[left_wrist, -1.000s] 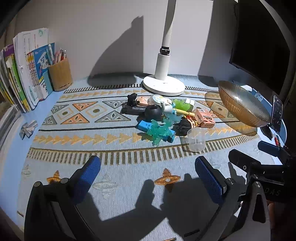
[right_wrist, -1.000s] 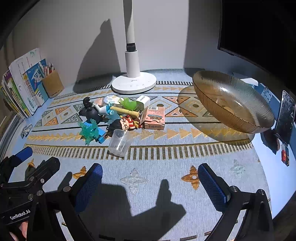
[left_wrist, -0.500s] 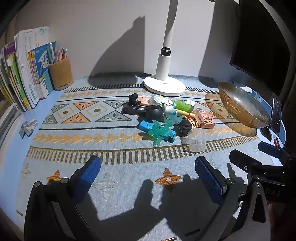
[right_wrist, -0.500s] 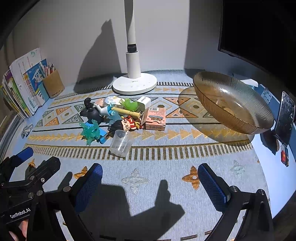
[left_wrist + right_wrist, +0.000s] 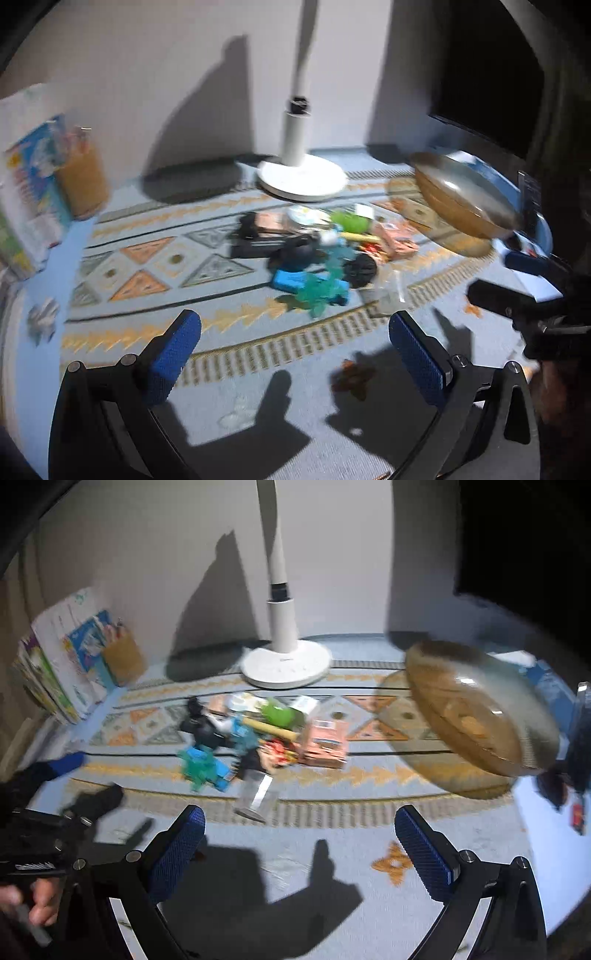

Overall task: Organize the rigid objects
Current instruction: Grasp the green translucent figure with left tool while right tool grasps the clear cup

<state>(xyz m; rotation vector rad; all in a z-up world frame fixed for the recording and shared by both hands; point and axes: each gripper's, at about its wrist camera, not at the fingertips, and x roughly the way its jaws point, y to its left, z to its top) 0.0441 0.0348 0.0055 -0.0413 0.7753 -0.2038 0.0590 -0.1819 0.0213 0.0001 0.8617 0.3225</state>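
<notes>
Both the left gripper (image 5: 295,339) and the right gripper (image 5: 300,835) hover spread wide and empty, short of the toy pile (image 5: 258,734) in front of the lamp base (image 5: 286,666), whose amber bowl (image 5: 476,716) interior only the right view shows.

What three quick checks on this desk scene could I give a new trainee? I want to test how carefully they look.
1. True or false: both grippers, left gripper and right gripper, hold nothing.
2. Which stands behind the toy pile? A) lamp base B) amber bowl C) pencil cup
3. Fill in: the clear plastic cup lies on its ____ at the pile's near edge.

Key: 1 true; 2 A; 3 side.
</notes>
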